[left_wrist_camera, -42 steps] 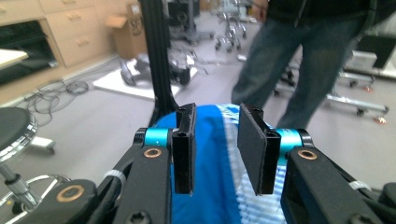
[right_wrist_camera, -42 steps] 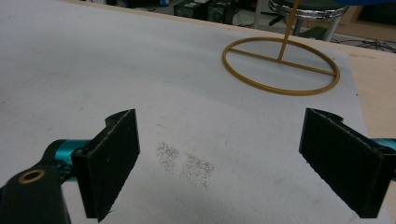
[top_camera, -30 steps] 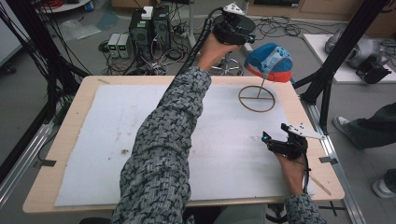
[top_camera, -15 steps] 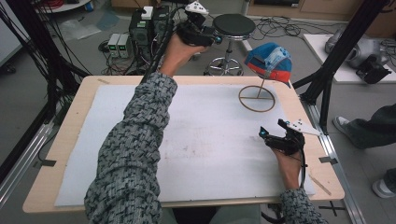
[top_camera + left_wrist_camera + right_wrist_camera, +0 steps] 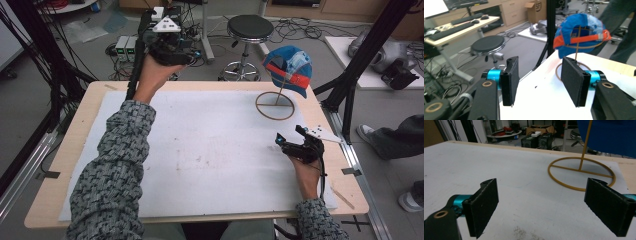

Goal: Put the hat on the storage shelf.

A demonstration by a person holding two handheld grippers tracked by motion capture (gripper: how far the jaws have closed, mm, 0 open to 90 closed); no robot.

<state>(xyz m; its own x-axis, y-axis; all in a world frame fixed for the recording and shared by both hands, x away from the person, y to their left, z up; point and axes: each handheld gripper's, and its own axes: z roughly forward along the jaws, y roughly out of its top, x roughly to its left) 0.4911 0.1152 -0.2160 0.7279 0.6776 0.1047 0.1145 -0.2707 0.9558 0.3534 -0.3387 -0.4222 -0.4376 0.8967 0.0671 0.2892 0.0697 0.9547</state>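
Observation:
A blue cap [image 5: 289, 67] with an orange strap hangs on a gold wire stand whose ring base [image 5: 274, 105] rests at the table's back right. My left gripper [image 5: 175, 49] is held up above the table's back left edge, open, nothing between its jaws. In the left gripper view the open gripper [image 5: 544, 82] faces the cap [image 5: 579, 35] from a distance. My right gripper [image 5: 289, 138] hovers low over the white mat at the right, in front of the ring, open and empty. The right gripper view has the gripper [image 5: 544, 207] pointing at the ring [image 5: 581, 173] and the cap [image 5: 609, 135].
A white mat [image 5: 200, 150] covers most of the wooden table [image 5: 80, 130]. Behind the table stand a black stool [image 5: 250, 27] and boxes with cables on the floor. Black frame posts [image 5: 350, 75] rise at the right; a person's leg [image 5: 395, 135] is beside the table.
My left arm has swung from near the stool and cap at the back right over to the back left. The right gripper has barely moved.

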